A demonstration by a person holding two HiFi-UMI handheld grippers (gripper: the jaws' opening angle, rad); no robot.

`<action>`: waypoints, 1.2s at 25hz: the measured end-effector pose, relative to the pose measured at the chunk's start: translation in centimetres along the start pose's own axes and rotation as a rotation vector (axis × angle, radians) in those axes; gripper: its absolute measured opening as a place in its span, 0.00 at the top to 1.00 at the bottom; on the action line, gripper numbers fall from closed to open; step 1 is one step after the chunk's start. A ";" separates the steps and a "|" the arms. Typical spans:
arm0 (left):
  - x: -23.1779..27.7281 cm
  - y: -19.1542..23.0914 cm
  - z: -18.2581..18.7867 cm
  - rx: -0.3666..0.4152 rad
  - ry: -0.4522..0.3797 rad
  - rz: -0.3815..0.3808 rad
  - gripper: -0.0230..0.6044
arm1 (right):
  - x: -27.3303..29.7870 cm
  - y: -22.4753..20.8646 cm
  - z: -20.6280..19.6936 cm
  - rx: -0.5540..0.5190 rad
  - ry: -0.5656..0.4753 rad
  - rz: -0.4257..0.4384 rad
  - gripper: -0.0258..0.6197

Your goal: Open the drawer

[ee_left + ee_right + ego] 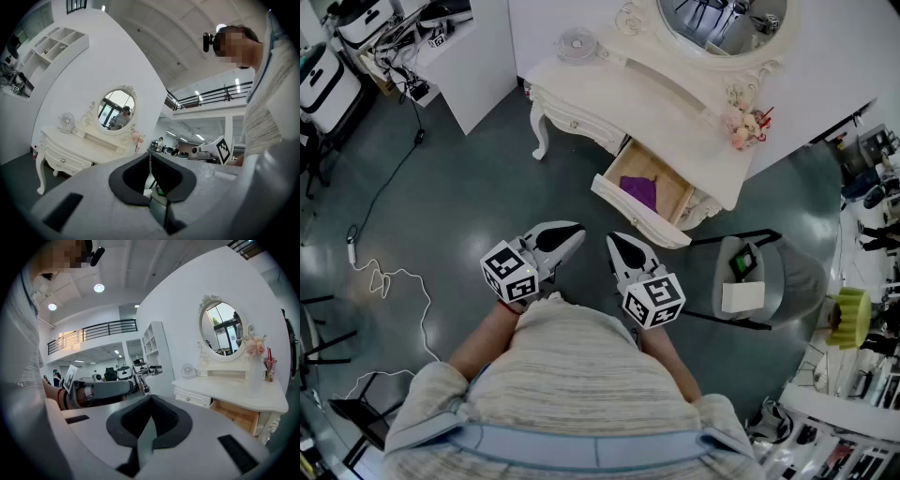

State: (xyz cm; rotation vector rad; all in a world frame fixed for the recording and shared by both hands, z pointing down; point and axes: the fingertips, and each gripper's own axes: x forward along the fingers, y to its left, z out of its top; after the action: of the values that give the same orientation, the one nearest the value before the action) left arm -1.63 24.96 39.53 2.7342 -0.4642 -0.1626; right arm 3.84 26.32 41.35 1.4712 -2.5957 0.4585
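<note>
The white dressing table (609, 89) stands ahead of me under an oval mirror (722, 23). Its right drawer (642, 197) is pulled out, showing a wooden inside with a purple cloth (639, 190). The right gripper view shows that drawer's wooden side (236, 416) beside a closed left drawer (192, 399). My left gripper (574, 232) and right gripper (617, 242) hover side by side close to my body, short of the drawer front and apart from it. Both are shut with nothing between their tips, as seen on the left gripper (150, 154) and the right gripper (150, 398).
A grey chair (773, 277) with a white box on it stands right of the drawer. A white cable (389, 281) trails over the dark floor at left. A small fan (577, 44) and pink flowers (741, 127) sit on the tabletop. A white cabinet (478, 56) stands at back left.
</note>
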 end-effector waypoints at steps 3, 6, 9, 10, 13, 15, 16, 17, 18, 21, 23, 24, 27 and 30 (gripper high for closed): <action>-0.1 0.2 0.0 -0.001 0.003 -0.005 0.93 | 0.2 0.1 -0.1 0.003 0.003 -0.003 0.95; -0.3 0.5 0.0 -0.004 0.003 -0.007 0.93 | 0.6 0.2 -0.2 0.003 0.005 -0.003 0.95; -0.7 0.9 0.1 -0.009 0.001 -0.009 0.93 | 1.1 0.6 -0.1 0.001 0.006 -0.001 0.95; -0.8 1.0 0.2 -0.010 0.000 -0.009 0.93 | 1.3 0.7 0.0 0.001 0.007 0.000 0.95; -1.1 1.4 0.2 -0.012 -0.003 -0.011 0.93 | 1.9 0.8 0.0 -0.004 0.013 0.002 0.95; -1.4 1.8 0.2 -0.016 -0.004 -0.009 0.93 | 2.2 1.1 -0.1 -0.005 0.017 0.002 0.95; -1.6 2.0 0.2 -0.019 -0.004 -0.008 0.93 | 2.4 1.2 -0.1 -0.003 0.016 0.001 0.95; -1.8 2.2 0.2 -0.022 -0.004 -0.008 0.93 | 2.6 1.4 0.0 0.005 0.009 0.000 0.95; -2.0 2.4 0.2 -0.025 -0.005 -0.008 0.93 | 2.7 1.4 0.2 0.019 -0.006 -0.004 0.95; -2.4 3.0 -0.1 -0.040 -0.007 -0.004 0.93 | 2.7 1.4 0.8 0.091 -0.078 -0.013 0.95; -2.5 3.3 -0.3 -0.052 -0.008 -0.004 0.93 | 2.9 1.4 0.8 0.113 -0.087 -0.008 0.94; -2.4 3.4 -0.4 -0.056 -0.007 -0.005 0.93 | 3.1 1.3 0.6 0.116 -0.081 -0.007 0.94; -1.7 4.3 -0.8 -0.068 0.000 -0.003 0.93 | 3.9 0.4 0.3 0.127 -0.070 -0.011 0.94; -0.7 5.8 -1.0 -0.079 0.009 0.005 0.93 | 5.0 -1.1 0.3 0.141 -0.066 -0.016 0.94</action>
State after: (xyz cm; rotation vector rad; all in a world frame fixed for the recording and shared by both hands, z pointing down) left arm -3.88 20.45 42.60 2.6553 -0.4526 -0.1633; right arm 2.17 21.65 42.57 1.5738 -2.6488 0.6131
